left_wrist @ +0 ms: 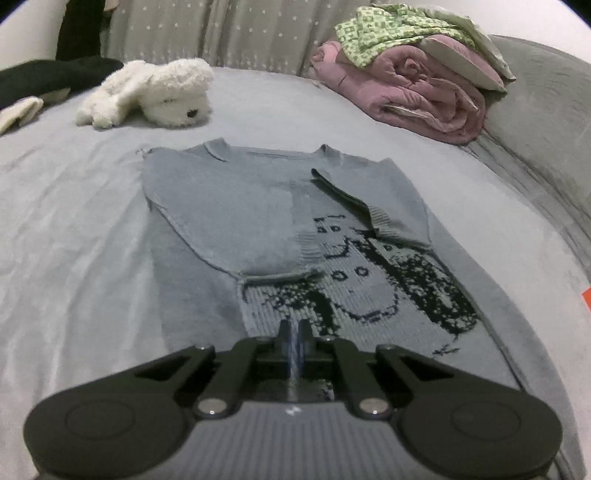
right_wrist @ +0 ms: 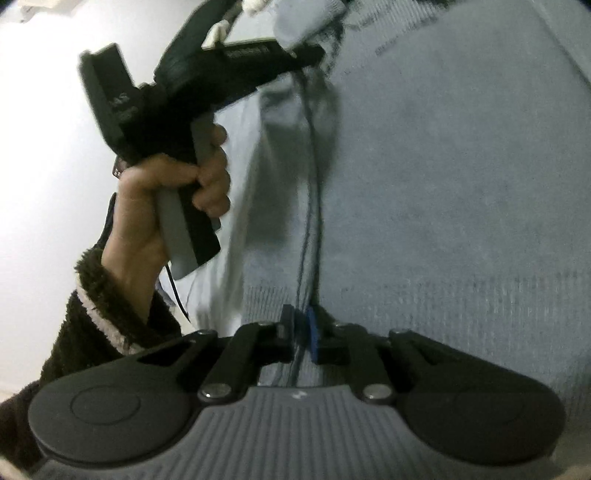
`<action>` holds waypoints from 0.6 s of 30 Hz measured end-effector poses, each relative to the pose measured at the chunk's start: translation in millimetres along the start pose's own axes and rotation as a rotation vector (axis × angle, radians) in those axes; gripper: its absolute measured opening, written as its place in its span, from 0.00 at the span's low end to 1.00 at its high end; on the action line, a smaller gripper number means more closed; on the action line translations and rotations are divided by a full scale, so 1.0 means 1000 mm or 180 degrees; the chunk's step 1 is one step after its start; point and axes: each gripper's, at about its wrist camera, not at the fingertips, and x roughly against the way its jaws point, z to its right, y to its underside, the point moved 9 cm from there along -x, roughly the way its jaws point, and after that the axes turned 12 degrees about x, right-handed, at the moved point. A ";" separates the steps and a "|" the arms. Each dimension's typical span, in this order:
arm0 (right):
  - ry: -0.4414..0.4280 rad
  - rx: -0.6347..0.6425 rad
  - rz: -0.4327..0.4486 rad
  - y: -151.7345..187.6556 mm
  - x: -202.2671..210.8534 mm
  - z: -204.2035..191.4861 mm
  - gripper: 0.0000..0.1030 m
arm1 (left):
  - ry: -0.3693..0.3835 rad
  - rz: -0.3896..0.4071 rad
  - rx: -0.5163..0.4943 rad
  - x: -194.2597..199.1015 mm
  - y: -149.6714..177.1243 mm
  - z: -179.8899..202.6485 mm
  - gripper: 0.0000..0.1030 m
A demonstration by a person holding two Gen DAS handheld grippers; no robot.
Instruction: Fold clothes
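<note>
Left gripper (left_wrist: 294, 334) is pinching the near hem of the blue-grey sweater (left_wrist: 266, 221), its two fingers drawn almost together with a thin ridge of knit standing up between them. Right gripper (right_wrist: 301, 334) is doing the same on its side, clamped on a fold of that sweater (right_wrist: 443, 184), black finger on one side and blue pad on the other, fabric rising away from it in a blurred sheet.

Over in the right wrist view, the person's left hand (right_wrist: 173, 195) is gripping the grey handle of the other tool, a brown fleecy cuff (right_wrist: 96, 295) wrapping the wrist, and that tool's nose is biting a lifted edge of the sweater at the top of the picture (motion blur is smearing the details there).

The sweater is lying flat on the grey bed (left_wrist: 74, 229), neckline pointing away from the left gripper, both sleeves folded in across the chest and a dark knitted face pattern showing below them. Beyond the sweater's collar, a white plush toy (left_wrist: 155, 94) is lying on the bed. Beyond the sweater's far right shoulder, a rolled pink quilt (left_wrist: 410, 92) is sitting with a green patterned cloth (left_wrist: 388, 33) heaped on top of it. A grey starred curtain (left_wrist: 221, 33) is hanging behind the plush toy.
</note>
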 end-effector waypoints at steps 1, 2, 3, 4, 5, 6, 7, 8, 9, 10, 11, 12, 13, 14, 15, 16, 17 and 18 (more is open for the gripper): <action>-0.0022 -0.0031 0.0009 -0.002 0.002 0.001 0.13 | 0.0008 0.0042 0.0022 0.002 -0.003 -0.001 0.05; -0.0040 -0.0060 0.0021 -0.004 0.005 0.001 0.16 | 0.0016 0.0094 0.0055 0.005 -0.006 -0.002 0.05; -0.0025 -0.0060 0.0072 -0.007 0.011 0.001 0.17 | 0.0025 0.0146 0.0087 0.008 -0.010 -0.004 0.06; 0.0014 -0.0071 0.0134 -0.012 0.017 0.004 0.18 | 0.0024 0.0181 0.0125 0.010 -0.014 -0.006 0.07; 0.0055 -0.0085 0.0196 -0.017 0.023 0.007 0.22 | 0.0013 0.0188 0.0162 0.009 -0.016 -0.009 0.08; 0.0118 -0.0125 0.0255 -0.026 0.027 0.012 0.31 | 0.0000 0.0184 0.0195 0.008 -0.018 -0.012 0.11; 0.0184 -0.0167 0.0328 -0.038 0.031 0.017 0.34 | -0.0012 0.0175 0.0207 0.007 -0.019 -0.013 0.11; 0.0206 -0.0178 0.0408 -0.048 0.035 0.021 0.36 | -0.0031 0.0162 0.0188 0.004 -0.018 -0.014 0.11; 0.0226 -0.0192 0.0489 -0.060 0.038 0.024 0.36 | -0.0060 0.0151 0.0147 0.001 -0.018 -0.014 0.12; 0.0236 -0.0219 0.0577 -0.076 0.038 0.029 0.36 | -0.0092 0.0155 0.0089 -0.001 -0.017 -0.014 0.12; 0.0264 -0.0223 0.0647 -0.088 0.039 0.032 0.36 | -0.0122 0.0168 0.0025 -0.003 -0.016 -0.014 0.12; 0.0316 -0.0208 0.0732 -0.102 0.039 0.035 0.36 | -0.0147 0.0178 -0.0030 -0.005 -0.015 -0.014 0.12; 0.0382 -0.0192 0.0818 -0.116 0.038 0.040 0.36 | -0.0166 0.0187 -0.0077 -0.006 -0.014 -0.014 0.12; 0.0434 -0.0185 0.0894 -0.130 0.036 0.045 0.36 | -0.0168 0.0182 -0.0109 -0.008 -0.013 -0.014 0.12; 0.0470 -0.0189 0.0967 -0.143 0.032 0.050 0.36 | -0.0160 0.0181 -0.0138 -0.008 -0.011 -0.014 0.12; 0.0505 -0.0195 0.1037 -0.156 0.027 0.056 0.36 | -0.0155 0.0192 -0.0173 -0.008 -0.010 -0.013 0.12; 0.0531 -0.0213 0.1086 -0.167 0.021 0.062 0.36 | -0.0149 0.0202 -0.0207 -0.009 -0.009 -0.013 0.12; 0.0546 -0.0240 0.1140 -0.176 0.016 0.068 0.36 | -0.0134 0.0207 -0.0213 -0.009 -0.009 -0.013 0.12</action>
